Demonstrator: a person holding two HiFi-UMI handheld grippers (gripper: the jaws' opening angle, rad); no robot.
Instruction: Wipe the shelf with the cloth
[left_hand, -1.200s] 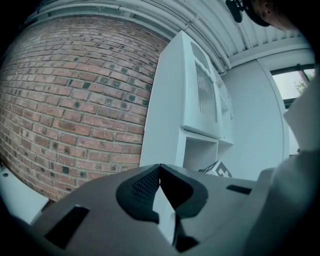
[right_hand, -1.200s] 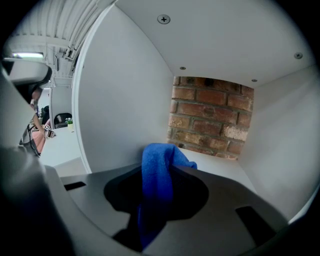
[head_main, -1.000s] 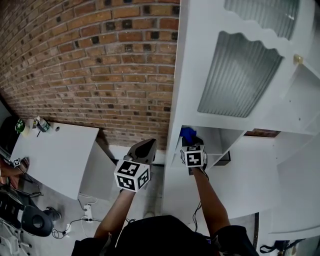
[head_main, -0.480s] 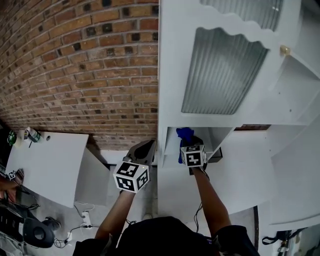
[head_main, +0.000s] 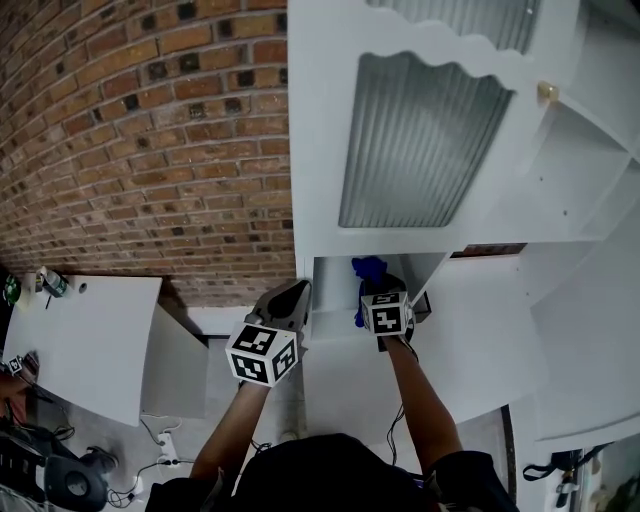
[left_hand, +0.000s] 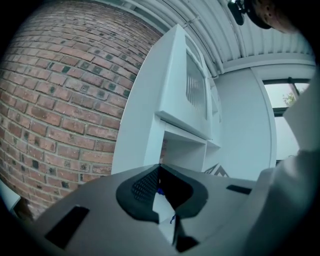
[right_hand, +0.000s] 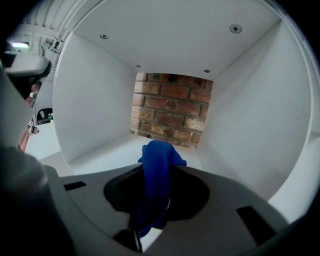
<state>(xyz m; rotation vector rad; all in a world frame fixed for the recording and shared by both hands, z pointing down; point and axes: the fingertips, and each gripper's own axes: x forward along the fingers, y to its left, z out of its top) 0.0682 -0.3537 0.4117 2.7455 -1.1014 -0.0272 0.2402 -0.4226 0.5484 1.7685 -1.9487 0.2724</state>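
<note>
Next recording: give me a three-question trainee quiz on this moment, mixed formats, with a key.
1. True or false: the left gripper holds the cloth.
2. What shows at the back of the shelf compartment ahead of the right gripper? A) brick B) a mirror C) a window
3. Fill in: the cloth is ___ in colour.
Key: 1 false, the right gripper is shut on it; 2 A; 3 blue.

The person wears a black top (head_main: 330, 470) — short-sleeved. Above the top, the left gripper (head_main: 292, 292) and right gripper (head_main: 383, 284) are grey shells with black pads (left_hand: 142, 187), each carrying a black-and-white marker cube (head_main: 262, 353).
</note>
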